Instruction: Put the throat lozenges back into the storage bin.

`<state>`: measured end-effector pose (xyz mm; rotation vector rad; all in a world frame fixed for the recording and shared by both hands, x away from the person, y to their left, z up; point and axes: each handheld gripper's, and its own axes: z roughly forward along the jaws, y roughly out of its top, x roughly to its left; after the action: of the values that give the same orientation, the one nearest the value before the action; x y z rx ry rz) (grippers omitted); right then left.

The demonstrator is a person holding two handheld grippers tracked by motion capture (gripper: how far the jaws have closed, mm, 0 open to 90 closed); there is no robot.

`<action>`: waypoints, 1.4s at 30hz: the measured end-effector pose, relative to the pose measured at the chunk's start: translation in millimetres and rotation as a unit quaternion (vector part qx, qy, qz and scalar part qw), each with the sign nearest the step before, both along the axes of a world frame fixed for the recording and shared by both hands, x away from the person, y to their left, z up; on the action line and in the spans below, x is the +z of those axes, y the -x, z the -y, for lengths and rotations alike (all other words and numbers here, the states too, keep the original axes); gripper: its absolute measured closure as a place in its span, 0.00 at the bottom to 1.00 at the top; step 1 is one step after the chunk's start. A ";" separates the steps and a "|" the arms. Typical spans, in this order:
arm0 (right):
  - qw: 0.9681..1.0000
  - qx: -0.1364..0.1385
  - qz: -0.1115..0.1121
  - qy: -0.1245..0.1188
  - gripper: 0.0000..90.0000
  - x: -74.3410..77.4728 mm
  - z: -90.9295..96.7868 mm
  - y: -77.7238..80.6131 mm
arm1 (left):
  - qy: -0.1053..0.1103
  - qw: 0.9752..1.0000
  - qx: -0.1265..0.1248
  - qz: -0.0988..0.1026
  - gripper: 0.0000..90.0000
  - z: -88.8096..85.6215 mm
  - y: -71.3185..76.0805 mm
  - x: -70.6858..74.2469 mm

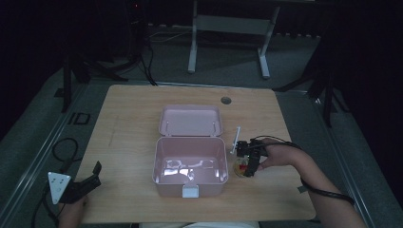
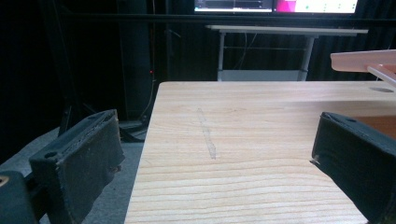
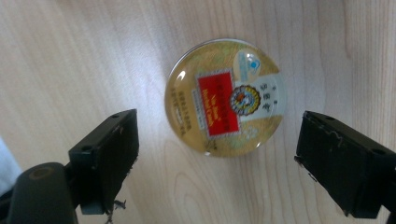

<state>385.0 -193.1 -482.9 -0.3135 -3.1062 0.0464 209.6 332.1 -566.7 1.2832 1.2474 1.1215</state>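
Table: pale wood, rounded corners, small round hole near far edge; faint grey streak across grain, seen in left gripper view.
Surroundings: dark room, grey floor, white-legged desk beyond far edge; lit screens above that desk in left gripper view.
Pink box: at table centre, lid swung open toward far side, white latch on near wall; inside looks bare, apart from glare.
Left gripper: at near left corner of table, well apart from box, jaws spread wide with nothing between; grey three-cornered plate on top.
Left gripper view: bare wood between jaws, edge of pink lid at upper right.
Right gripper: just right of box, pointed down over round tin, held by hand; jaws apart, not touching tin.
Round tin: flat on table just beside box's right wall, between spread jaws; gold lid, red label, white panel, print too small to read.
High view: tin mostly hidden under gripper; thin white stick rising just beside it.
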 end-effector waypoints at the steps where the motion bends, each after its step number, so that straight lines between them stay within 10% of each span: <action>1: 1.000 0.000 -0.004 0.000 0.14 -2.1 -1.0 -0.9 | 0.000 1.000 0.000 0.000 0.03 0.0 0.0 0.0; 23: 1.000 -0.001 -0.022 0.019 0.22 -34.9 -6.2 -11.5 | 0.000 1.000 -0.002 -0.001 0.03 -0.2 -0.1 0.1; 32: 0.999 0.006 -0.042 0.023 0.22 -18.0 -5.1 -7.5 | 0.000 1.000 -0.002 -0.002 0.03 -0.3 -0.1 0.1; 42: 0.999 0.001 -0.042 0.008 0.22 49.5 -1.1 -1.3 | 0.000 1.000 -0.001 -0.001 0.03 -0.1 -0.2 0.1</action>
<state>386.3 -192.1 -433.5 -0.3015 -3.0249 0.0826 209.7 332.2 -566.6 1.2860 1.2479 1.1185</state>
